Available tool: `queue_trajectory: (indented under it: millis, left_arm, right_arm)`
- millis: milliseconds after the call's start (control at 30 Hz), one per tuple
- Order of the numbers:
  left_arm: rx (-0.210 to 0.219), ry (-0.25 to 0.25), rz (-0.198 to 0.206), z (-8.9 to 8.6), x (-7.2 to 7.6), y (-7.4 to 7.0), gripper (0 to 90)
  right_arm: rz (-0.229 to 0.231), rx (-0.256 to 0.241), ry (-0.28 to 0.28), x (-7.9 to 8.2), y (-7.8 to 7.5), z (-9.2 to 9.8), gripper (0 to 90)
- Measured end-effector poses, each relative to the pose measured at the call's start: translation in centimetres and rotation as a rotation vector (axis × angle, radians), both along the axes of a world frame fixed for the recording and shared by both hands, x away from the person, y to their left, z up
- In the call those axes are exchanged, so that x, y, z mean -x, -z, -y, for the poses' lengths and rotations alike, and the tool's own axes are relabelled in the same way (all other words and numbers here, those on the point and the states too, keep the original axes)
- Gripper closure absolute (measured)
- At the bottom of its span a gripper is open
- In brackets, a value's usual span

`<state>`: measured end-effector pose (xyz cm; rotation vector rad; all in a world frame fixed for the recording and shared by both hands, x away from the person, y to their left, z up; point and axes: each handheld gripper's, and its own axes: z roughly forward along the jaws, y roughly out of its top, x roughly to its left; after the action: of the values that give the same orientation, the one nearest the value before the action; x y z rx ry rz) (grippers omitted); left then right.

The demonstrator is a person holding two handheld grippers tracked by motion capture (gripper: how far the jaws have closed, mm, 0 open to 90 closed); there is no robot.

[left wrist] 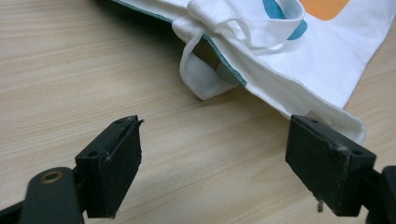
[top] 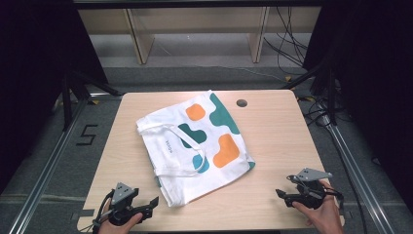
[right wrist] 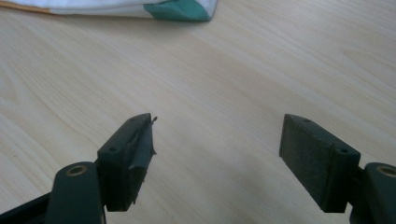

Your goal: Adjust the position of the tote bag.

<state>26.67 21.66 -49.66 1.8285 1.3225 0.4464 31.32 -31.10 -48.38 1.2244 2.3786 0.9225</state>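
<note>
White tote bag [top: 195,151], orange-and-teal blobs; pale wood table [top: 277,131]

A lab: black curtains [top: 29,58], metal rails [top: 44,170], loose cables [top: 292,44] around the table [top: 272,141].

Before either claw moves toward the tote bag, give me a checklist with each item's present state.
1. Left claw open: ok, jaws wide apart with bare wood between them.
2. Right claw open: ok, jaws wide apart, nothing held.
3. Tote bag free of both claws: ok, neither touches it.
4. Bag lying flat on the table: not ok, the fabric is rumpled and a handle loop lies across its face.
5. Grasp point near the left claw: ok, the bag's near corner sits just beyond its jaws.
6. Bag contents: cannot tell, the inside is hidden.
</note>
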Motion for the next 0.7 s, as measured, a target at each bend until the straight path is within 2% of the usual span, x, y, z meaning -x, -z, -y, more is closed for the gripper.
queue_trajectory:
  millis: [100,167,200,267,333,367,400,467,500,533,567,600,667,700]
  left_arm:
    - [0.005,-0.002,0.003,0.07,-0.01,0.01,17.7]
    - [0.001,0.002,0.002,0.01,0.01,-0.05,17.6]
    - [0.002,-0.008,-0.001,0.05,0.07,-0.15,17.6]
    - [0.027,-0.002,-0.002,-0.09,0.00,-0.10,17.6]
    - [0.051,-0.008,0.004,-0.02,-0.04,0.00,17.6]
    - [0.038,-0.006,0.007,-0.06,-0.07,0.00,17.6]
    - [0.047,-0.013,0.000,-0.04,-0.07,-0.02,17.7]
    - [0.047,-0.012,-0.015,-0.13,-0.11,-0.11,17.7]
    - [0.048,-0.012,-0.012,-0.09,-0.14,-0.11,17.6]
    - [0.064,-0.010,-0.005,0.04,-0.22,-0.11,17.7]
    - [0.065,-0.006,-0.009,0.02,-0.27,-0.25,17.7]
    - [0.086,-0.005,-0.004,0.03,-0.43,-0.34,17.8]
    - [0.100,-0.009,-0.018,0.05,-0.59,-0.60,18.7]
    - [0.113,-0.005,-0.011,0.14,-0.76,-0.66,19.6]
  right_arm:
    - [0.003,-0.004,0.000,-0.03,0.07,-0.04,26.5]
    - [0.025,-0.001,-0.023,-0.25,0.25,-0.01,26.5]
    - [0.018,-0.008,-0.019,-0.24,0.20,-0.06,26.5]
    - [0.018,-0.007,-0.028,-0.40,0.22,-0.09,26.5]
    - [0.024,-0.005,-0.007,-0.31,0.15,-0.13,26.5]
    - [0.021,-0.009,-0.007,-0.32,0.15,-0.16,26.5]
    - [0.003,-0.026,0.013,-0.17,0.17,-0.35,26.5]
    - [0.028,-0.014,-0.021,-0.51,0.25,-0.19,26.7]
    - [0.025,-0.011,-0.017,-0.51,0.19,-0.20,26.9]
    - [0.025,-0.013,-0.016,-0.53,0.19,-0.24,27.0]
    - [0.004,-0.027,0.002,-0.41,0.13,-0.43,27.0]
    - [0.025,-0.015,-0.017,-0.66,0.18,-0.35,27.8]
    - [0.025,-0.026,-0.007,-0.69,0.27,-0.58,28.7]
    - [0.018,-0.023,0.002,-0.73,0.12,-0.64,28.7]
